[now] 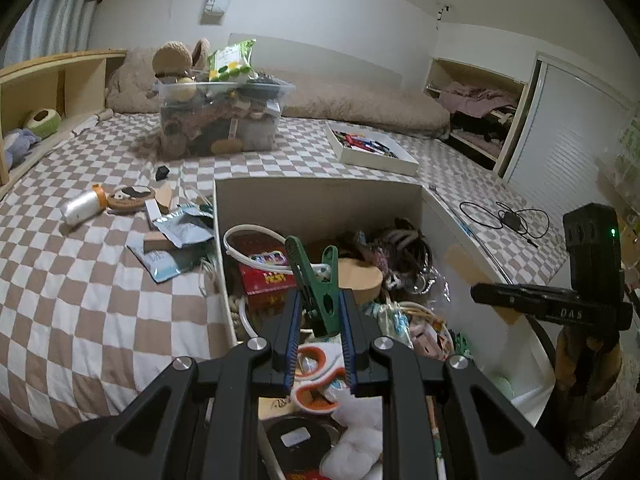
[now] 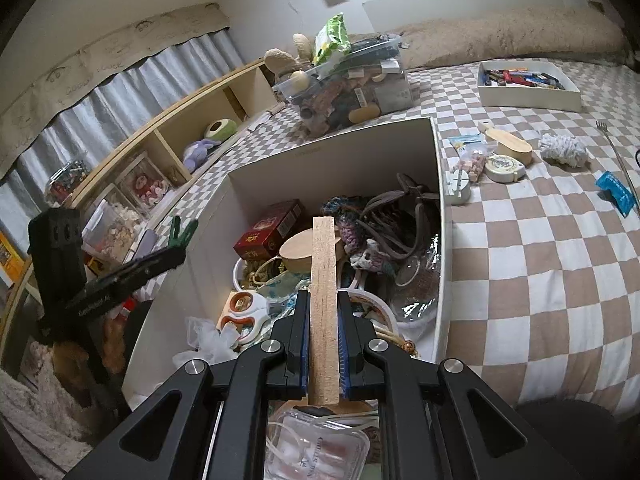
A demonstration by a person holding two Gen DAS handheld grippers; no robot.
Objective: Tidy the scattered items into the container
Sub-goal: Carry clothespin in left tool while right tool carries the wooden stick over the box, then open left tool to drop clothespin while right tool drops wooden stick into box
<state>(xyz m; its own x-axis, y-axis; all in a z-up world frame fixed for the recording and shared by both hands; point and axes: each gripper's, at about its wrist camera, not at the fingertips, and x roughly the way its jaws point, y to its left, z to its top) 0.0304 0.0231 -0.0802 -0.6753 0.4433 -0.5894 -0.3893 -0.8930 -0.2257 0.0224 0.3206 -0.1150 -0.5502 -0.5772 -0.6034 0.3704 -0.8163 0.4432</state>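
My left gripper (image 1: 320, 300) is shut on a green clothes peg (image 1: 316, 280) and holds it above the open white box (image 1: 316, 196), which is full of small items. My right gripper (image 2: 324, 296) is shut on a flat wooden stick (image 2: 323, 300) and holds it over the same box (image 2: 336, 160). Each gripper shows in the other's view: the right one (image 1: 480, 294) at the box's right side, the left one (image 2: 176, 254) with the peg (image 2: 182, 232) at its left side. Scattered items lie on the checked bedspread: foil packets (image 1: 176, 236), a white bottle (image 1: 82, 208), a wooden brush (image 2: 510, 146), a round tin (image 2: 504, 168).
A clear tub (image 1: 220, 116) heaped with things and a shallow white tray (image 1: 372, 146) of pens stand further back on the bed. A black cable (image 1: 508, 216) lies at the right. A wooden shelf (image 2: 168, 136) with toys and jars runs along the bed's left side.
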